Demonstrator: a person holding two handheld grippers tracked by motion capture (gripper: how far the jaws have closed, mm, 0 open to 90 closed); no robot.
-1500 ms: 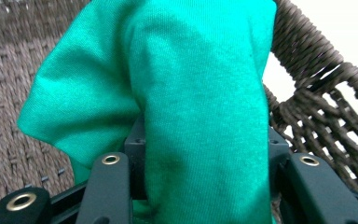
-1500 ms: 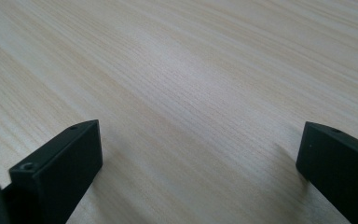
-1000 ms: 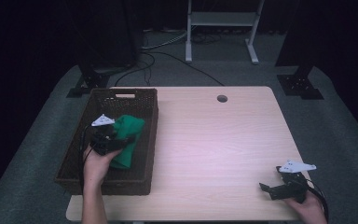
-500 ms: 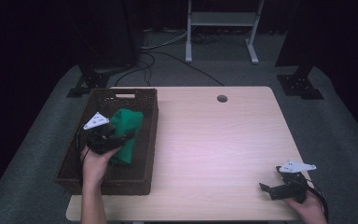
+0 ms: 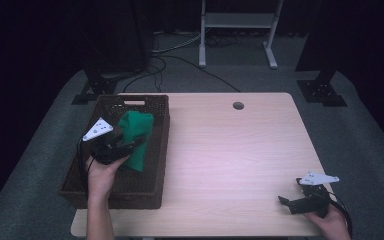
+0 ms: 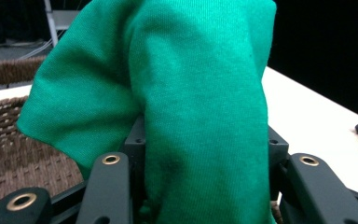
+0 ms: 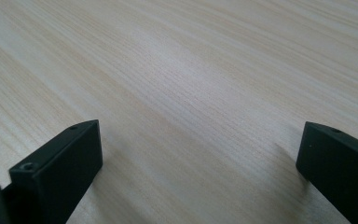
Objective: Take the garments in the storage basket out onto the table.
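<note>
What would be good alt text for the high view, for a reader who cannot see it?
The left claw holds a green cloth above a brown basket at the left of a wooden table. The right claw rests open at the near right corner.

Left gripper (image 5: 130, 145) jaw tips: hidden inside the green cloth (image 6: 191, 102).
Cloth's lower end: cut off by the left gripper view's bottom edge.
Basket (image 5: 130, 200) floor: partly covered by cloth.
</note>
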